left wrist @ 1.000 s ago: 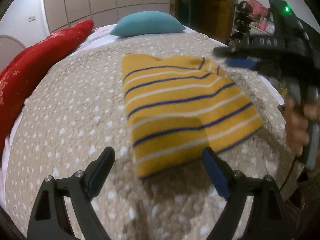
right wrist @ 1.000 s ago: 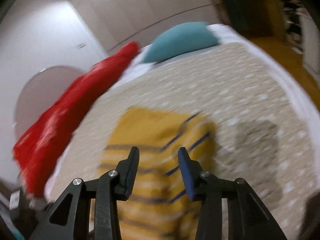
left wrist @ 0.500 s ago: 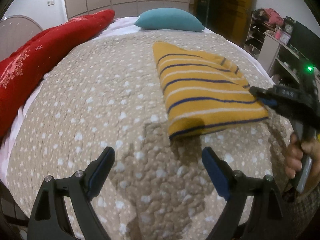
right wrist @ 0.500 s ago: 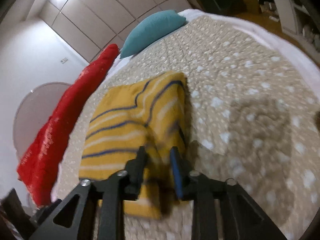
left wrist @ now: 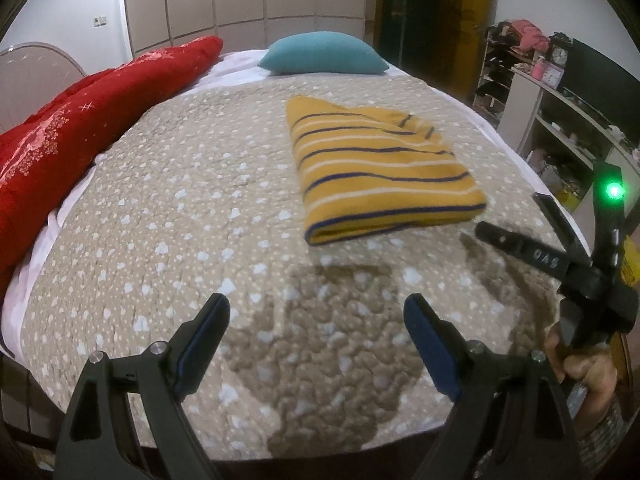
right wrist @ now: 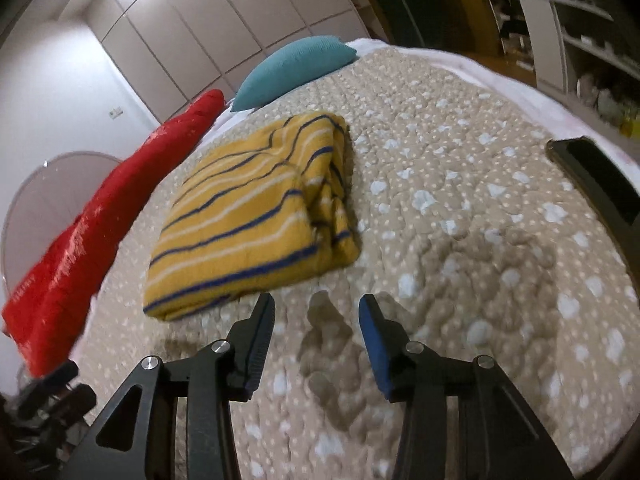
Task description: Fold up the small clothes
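Right gripper (right wrist: 317, 312) was opening, nothing between jaws — folded yellow striped knit garment (right wrist: 256, 216) lay just beyond on beige dotted quilted bedspread (right wrist: 460, 208). Left gripper (left wrist: 316, 316) stood wide, empty.

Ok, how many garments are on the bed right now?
1: a folded yellow striped garment lying on the quilt, ahead of both grippers and held by neither. No others show, though the bed's near edge is out of view.
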Demonstrator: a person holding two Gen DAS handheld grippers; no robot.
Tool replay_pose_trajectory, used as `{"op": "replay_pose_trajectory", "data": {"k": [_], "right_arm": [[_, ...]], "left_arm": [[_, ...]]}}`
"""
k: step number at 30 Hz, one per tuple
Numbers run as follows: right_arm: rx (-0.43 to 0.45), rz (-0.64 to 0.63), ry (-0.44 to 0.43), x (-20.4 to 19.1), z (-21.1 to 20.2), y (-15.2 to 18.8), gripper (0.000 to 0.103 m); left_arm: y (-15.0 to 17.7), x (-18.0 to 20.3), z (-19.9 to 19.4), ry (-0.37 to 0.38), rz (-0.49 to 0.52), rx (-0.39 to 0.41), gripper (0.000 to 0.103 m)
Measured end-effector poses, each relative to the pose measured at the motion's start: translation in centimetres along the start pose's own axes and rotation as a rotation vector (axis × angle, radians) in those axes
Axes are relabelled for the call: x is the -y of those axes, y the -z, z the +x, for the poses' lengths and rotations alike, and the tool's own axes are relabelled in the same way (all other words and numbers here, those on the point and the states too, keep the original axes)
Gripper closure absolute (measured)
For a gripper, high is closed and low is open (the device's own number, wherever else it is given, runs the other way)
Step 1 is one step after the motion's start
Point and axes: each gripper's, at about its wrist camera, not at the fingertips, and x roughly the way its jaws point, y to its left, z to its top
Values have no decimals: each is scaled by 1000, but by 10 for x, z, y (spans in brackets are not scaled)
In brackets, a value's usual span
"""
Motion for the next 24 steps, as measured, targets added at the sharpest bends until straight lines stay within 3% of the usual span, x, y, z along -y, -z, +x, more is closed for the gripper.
{"op": "replay_pose_trajectory", "data": {"k": [2,12,16,22,24], "right_arm": [[13,-29,22,-6,-7,8,48],[28,-72,104,-14,-25,28,45],[17,-80,123,-18,-25,29,45],[19,-145,149,-35,-29,34,39],[16,-170,159,-41,-28,36,38]], "left_arm": [[4,6,-7,10,9,18,15],[14,17,-30,17,40,105,15],[17,8,-42,-20,2,168,13],[20,-16,-66,-103,-87,321,0],[19,-21,-67,-106,-101,322,0]]}}
